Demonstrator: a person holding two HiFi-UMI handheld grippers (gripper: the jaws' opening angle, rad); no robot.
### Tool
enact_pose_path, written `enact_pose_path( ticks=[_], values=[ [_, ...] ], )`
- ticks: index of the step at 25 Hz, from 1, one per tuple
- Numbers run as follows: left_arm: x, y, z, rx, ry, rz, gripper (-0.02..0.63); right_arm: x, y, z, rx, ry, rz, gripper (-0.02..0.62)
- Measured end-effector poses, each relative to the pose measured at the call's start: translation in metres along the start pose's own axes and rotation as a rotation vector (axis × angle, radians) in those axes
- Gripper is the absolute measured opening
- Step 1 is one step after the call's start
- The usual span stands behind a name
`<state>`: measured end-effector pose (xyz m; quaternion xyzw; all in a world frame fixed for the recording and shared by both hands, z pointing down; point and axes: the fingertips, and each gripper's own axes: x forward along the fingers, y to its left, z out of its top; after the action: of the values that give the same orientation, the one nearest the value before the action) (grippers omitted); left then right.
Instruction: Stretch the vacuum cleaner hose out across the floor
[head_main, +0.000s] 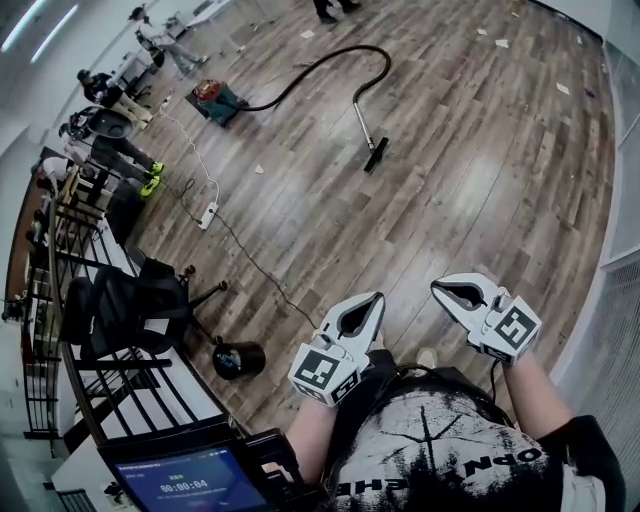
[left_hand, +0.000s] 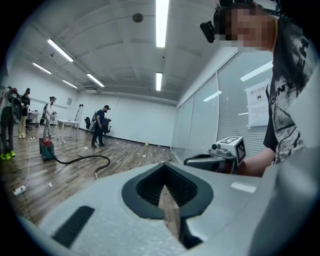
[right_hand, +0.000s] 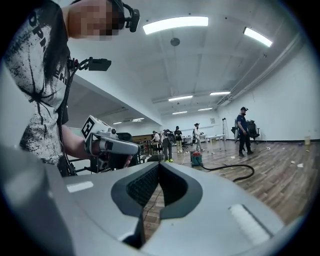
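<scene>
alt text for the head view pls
A person's shut, empty left gripper and right gripper hover over a wood floor. Far across it, a red vacuum cleaner trails a curved black hose to a floor nozzle. A black office chair stands at the left.

Bright, even light from long ceiling tubes (left_hand: 161, 22), pale glare on the wooden floor (head_main: 300, 190), weak shadows, strong fisheye bending, dark rounded corners in both gripper views, nearest foreground out of focus
</scene>
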<state>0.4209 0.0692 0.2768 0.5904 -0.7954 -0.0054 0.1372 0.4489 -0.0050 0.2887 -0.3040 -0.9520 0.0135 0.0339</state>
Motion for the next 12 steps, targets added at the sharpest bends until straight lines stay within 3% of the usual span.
enact_pose_path(
  ticks=[5,12],
  values=[
    [0.004,0.009,0.0,-0.003,-0.012,-0.013,0.0,0.005,-0.004,0.0,-0.007,0.006,-0.014,0.005],
    [0.011,0.094,0.021,0.002,-0.038,-0.051,0.0,0.083,-0.041,0.011,-0.013,0.036,-0.06,0.005]
  ],
)
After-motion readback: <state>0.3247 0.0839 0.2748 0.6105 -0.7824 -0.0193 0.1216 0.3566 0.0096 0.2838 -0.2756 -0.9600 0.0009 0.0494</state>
